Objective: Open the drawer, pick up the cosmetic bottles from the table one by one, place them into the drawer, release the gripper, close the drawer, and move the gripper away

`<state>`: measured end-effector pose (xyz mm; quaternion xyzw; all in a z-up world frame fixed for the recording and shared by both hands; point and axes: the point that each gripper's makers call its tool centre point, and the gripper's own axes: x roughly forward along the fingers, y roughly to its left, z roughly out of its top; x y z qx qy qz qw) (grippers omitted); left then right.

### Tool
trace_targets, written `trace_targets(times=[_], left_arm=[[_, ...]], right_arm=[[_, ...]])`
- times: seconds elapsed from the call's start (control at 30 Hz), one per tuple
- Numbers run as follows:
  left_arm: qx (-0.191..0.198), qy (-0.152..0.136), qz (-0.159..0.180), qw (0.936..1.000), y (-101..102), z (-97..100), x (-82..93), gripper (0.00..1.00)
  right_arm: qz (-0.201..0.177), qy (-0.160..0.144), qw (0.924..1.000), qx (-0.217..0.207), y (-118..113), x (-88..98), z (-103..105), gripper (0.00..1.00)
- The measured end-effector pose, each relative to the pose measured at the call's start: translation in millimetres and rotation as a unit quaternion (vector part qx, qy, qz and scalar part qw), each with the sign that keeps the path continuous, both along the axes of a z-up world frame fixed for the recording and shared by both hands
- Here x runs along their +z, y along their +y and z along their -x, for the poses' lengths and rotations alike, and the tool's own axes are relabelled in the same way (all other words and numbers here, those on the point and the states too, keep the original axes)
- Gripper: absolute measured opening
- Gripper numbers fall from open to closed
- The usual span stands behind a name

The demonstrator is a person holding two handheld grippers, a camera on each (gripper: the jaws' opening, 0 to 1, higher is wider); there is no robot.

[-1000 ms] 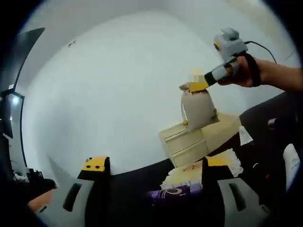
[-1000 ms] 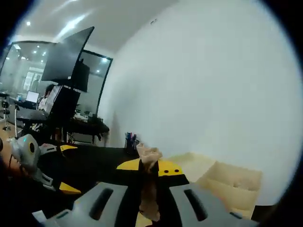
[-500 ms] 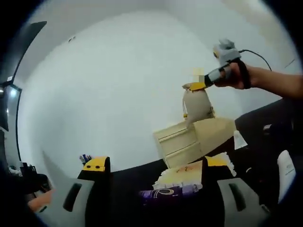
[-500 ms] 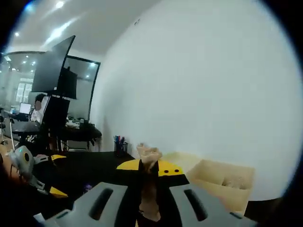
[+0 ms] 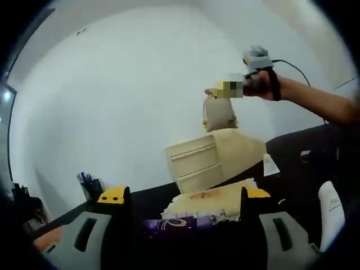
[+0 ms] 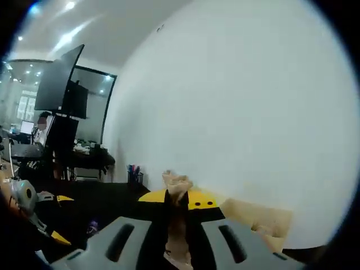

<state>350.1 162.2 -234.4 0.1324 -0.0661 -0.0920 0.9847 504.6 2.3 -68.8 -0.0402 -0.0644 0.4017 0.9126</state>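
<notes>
In the left gripper view we see the right gripper (image 5: pixel 225 90) held high by a hand (image 5: pixel 263 87), its jaws pinched shut on the gathered neck of a small beige cloth drawstring pouch (image 5: pixel 218 112) — the pouch hangs straight down, its long axis vertical, directly above the top of the cream wooden two-drawer chest (image 5: pixel 214 159). That is the relation the coming move turns on: pouch over chest top, both drawer fronts looking flush, so by our reading nothing is open to receive anything yet.

The left gripper (image 5: pixel 183 197) has its jaws spread wide and holds nothing. Between them, low and near, a purple cosmetic bottle (image 5: pixel 177 224) lies on its side on the black surface (image 5: pixel 292 146), long axis crosswise to the jaws; we judge the left the nearer one to it. Behind it sits a pale yellow frilled cloth (image 5: pixel 211 201), just in front of the chest. A white tube-shaped bottle (image 5: pixel 330 211) stands toward the surface's right edge, partly cut off by the view.

In the right gripper view the pouch's crumpled top (image 6: pixel 176 183) pokes up between the closed jaws; its body is hidden below. A mosaic patch covers the jaw tips in the left gripper view, so the exact grip is hard to make out.
</notes>
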Motion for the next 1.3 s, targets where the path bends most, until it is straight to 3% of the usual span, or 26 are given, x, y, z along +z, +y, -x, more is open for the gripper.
trace_targets(times=[0.37,0.43,0.47,0.53,0.63,0.8,0.97,1.13,1.2,1.3], left_arm=[[-0.054,0.035,0.007,0.9979,-27,6.4,-10.4,0.74],[-0.051,0.045,-0.028,0.9973,-34,8.0,-16.3,0.74],[-0.053,0.042,-0.034,0.9972,-42,7.8,-14.9,0.73],[-0.093,0.033,-0.044,0.9941,-70,7.5,-6.8,0.72],[-0.124,0.042,-0.091,0.9872,-98,0.9,2.4,0.72],[-0.153,0.035,-0.097,0.9828,-125,-14.1,17.2,0.72],[-0.159,0.034,-0.103,0.9814,-129,-20.1,17.3,0.71],[-0.149,0.06,-0.116,0.9801,-110,-25.7,3.1,0.7],[-0.136,0.063,-0.138,0.9791,-100,-30.1,-0.5,0.7],[-0.13,0.067,-0.143,0.9789,-92,-34.4,-2.4,0.69]], right_arm=[[0.017,-0.034,0.9992,-0.012,-16,26.4,-32,0.08],[0.02,-0.034,0.9992,-0.007,-17,27.9,-37,0.08],[0.025,-0.037,0.999,-0.004,-18,26.9,-38,0.08],[0.038,-0.05,0.998,-0.004,-21,28.8,-46,0.08],[0.041,-0.059,0.9973,0.012,-25,34.8,-59,0.08],[0.06,-0.07,0.9953,0.031,-24,38.6,-72,0.08],[0.097,-0.062,0.9927,0.036,-23,30.7,-85,0.08],[0.124,-0.071,0.9892,0.034,-24,23.1,-105,0.08],[0.138,-0.066,0.9875,0.034,-25,15.2,-118,0.08],[0.162,-0.066,0.9843,0.026,-24,2.8,-136,0.07]])
